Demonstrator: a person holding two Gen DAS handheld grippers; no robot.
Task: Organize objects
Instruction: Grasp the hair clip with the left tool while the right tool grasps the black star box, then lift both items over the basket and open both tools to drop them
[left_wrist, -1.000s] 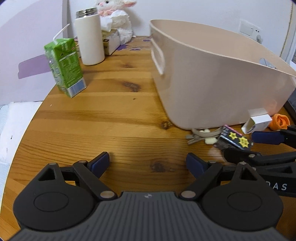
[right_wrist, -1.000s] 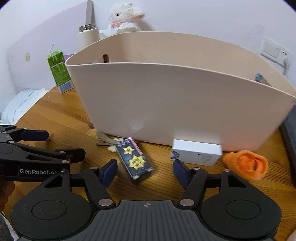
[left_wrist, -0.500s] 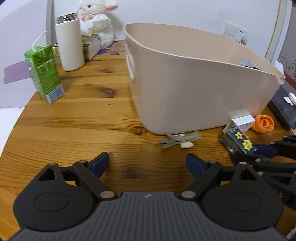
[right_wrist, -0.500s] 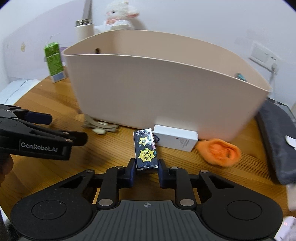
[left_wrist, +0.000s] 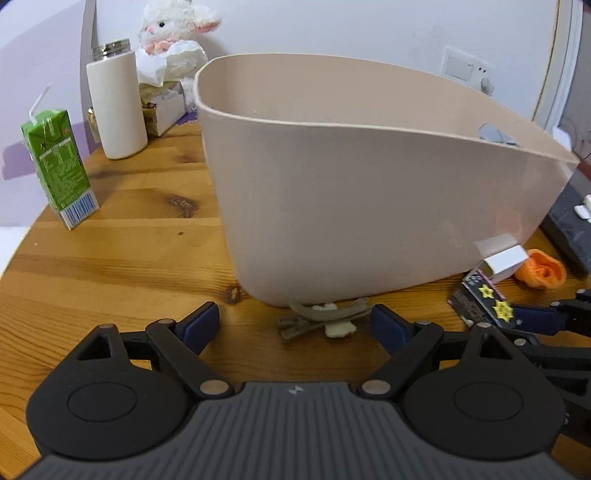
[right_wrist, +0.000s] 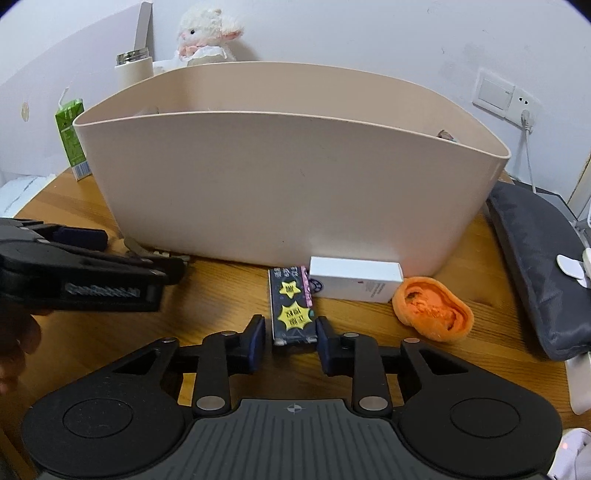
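A big beige bin (left_wrist: 369, 206) (right_wrist: 288, 184) stands on the wooden table. In front of it lie a beige hair clip (left_wrist: 325, 319), a dark pack with yellow stars (right_wrist: 291, 306) (left_wrist: 484, 299), a white box (right_wrist: 354, 278) (left_wrist: 504, 258) and an orange felt flower (right_wrist: 432, 308) (left_wrist: 541, 271). My right gripper (right_wrist: 290, 339) has its fingers on either side of the star pack's near end, with a small gap at the left finger. My left gripper (left_wrist: 295, 321) is open, and the hair clip lies between its fingertips.
A green juice carton (left_wrist: 59, 168), a white bottle (left_wrist: 118, 107), a tissue box and a plush lamb (left_wrist: 173, 33) stand at the back left. A dark grey pouch (right_wrist: 535, 258) lies at the right. A wall socket with a cable (right_wrist: 524, 110) is behind.
My left gripper moved forward and right, so the hair clip now lies between its fingertips. My right gripper, which closed around the star pack, now shows its fingers slightly wider.
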